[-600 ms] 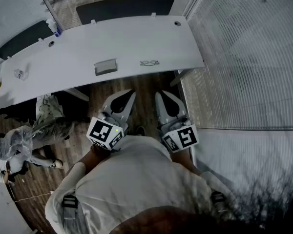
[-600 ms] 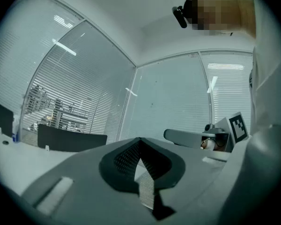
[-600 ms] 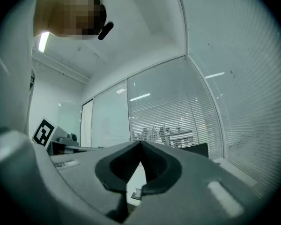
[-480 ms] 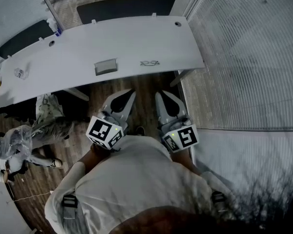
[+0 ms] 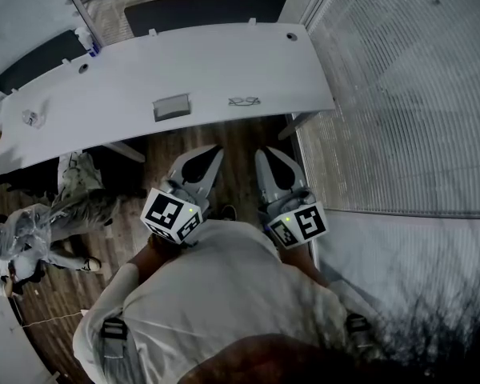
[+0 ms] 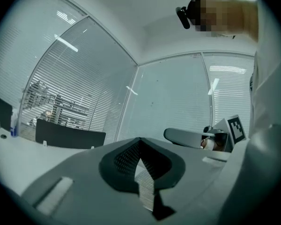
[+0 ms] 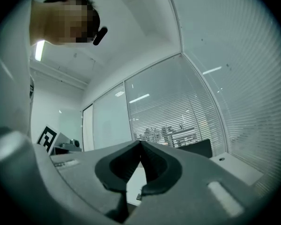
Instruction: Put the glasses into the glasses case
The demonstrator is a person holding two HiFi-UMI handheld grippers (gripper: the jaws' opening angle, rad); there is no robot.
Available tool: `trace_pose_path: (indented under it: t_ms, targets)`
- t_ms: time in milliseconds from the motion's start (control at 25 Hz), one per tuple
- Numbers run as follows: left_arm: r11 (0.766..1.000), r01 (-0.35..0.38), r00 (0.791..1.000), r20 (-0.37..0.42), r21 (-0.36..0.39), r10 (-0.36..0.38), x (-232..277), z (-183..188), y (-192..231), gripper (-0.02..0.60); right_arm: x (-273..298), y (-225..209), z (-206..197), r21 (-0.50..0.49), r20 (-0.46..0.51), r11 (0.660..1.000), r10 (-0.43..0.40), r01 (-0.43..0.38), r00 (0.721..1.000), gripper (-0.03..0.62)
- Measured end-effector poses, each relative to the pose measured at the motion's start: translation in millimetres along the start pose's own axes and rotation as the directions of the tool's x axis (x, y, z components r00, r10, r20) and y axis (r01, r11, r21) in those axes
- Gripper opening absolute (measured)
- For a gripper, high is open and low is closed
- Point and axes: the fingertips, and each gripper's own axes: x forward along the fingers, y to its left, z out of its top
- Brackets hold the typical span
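White desk (image 5: 224, 62) is far off, nothing started: left gripper (image 5: 217, 149) and right gripper (image 5: 262, 152) both pinched together, empty. Next, I'd guess, open one and reach the glasses (image 5: 245, 102) right of the case (image 5: 173, 108).

Left: the grey plastic left gripper (image 5: 215, 151) (image 6: 139, 139) is held level in front of the torso, its jaws closed tip to tip with nothing between them.
Right: the grey plastic right gripper (image 5: 263, 152) (image 7: 140, 143) points a touch upward, jaws pressed together, empty.
Spacing: side by side, near each other, not touching.
Arms: both tucked close to the body, in white sleeves (image 5: 120, 310).
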Motion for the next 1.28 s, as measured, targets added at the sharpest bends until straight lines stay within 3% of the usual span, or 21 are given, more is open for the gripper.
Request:
trace_pose_path:
  t_ms: [440,840,1280]
  targets:
    - [1.000,0.002,1.000,0.000,-0.024,-0.002,25.7,-12.3,-12.5,0.000,-13.7,-29.0,3.9,0.055,0.017,0.998,-0.009,0.009,1.000,0.002]
    - [0.998,-0.048,0.999,0.002,-0.039,0.048,43.2,-20.2,-20.0,0.000,-19.3,-49.0,-6.4,0.065,-0.024,0.998,0.022,-0.021,0.999,0.002]
    - [0.993,-0.103,0.995,0.000,-0.052,0.103,53.0,-19.0,38.8,0.000,36.3,-57.4,-22.4,0.068,-0.047,0.997,0.050,-0.046,0.998,0.002]
